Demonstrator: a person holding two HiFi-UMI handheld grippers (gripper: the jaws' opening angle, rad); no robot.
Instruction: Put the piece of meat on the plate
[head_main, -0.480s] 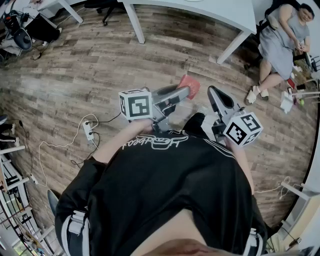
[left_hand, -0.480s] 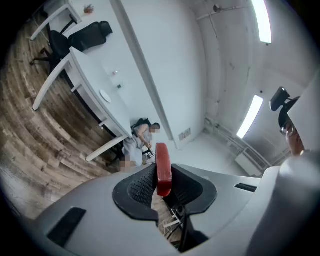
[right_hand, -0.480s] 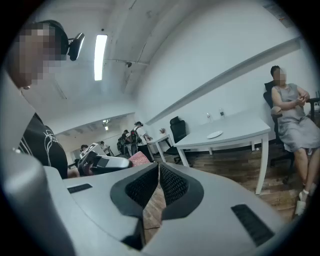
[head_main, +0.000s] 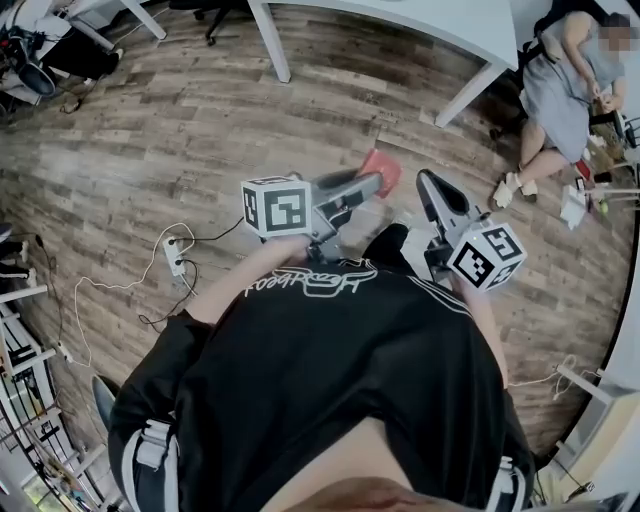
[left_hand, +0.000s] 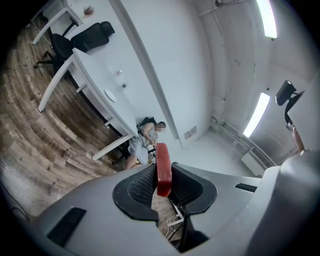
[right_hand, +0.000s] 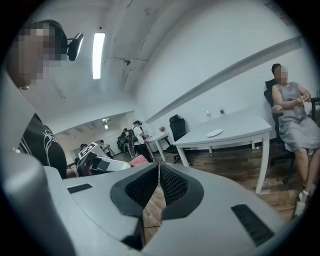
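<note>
The meat (left_hand: 163, 167) is a flat red slab standing on edge between the pads of my left gripper (left_hand: 162, 175), which is shut on it. In the head view the meat (head_main: 381, 168) sticks out past the left gripper (head_main: 372, 186), held level above the wooden floor. My right gripper (head_main: 428, 186) is beside it, a little to the right. Its jaws (right_hand: 158, 169) are shut with nothing between them. A small white plate (right_hand: 215, 133) lies on the white table (right_hand: 235, 131) ahead. The plate (left_hand: 111, 95) also shows in the left gripper view.
A person sits on a chair (head_main: 562, 92) just right of the table (head_main: 400, 25). Black office chairs (left_hand: 85, 39) stand behind the table. A power strip with white cables (head_main: 176, 262) lies on the floor at the left. Clutter and racks line the left edge.
</note>
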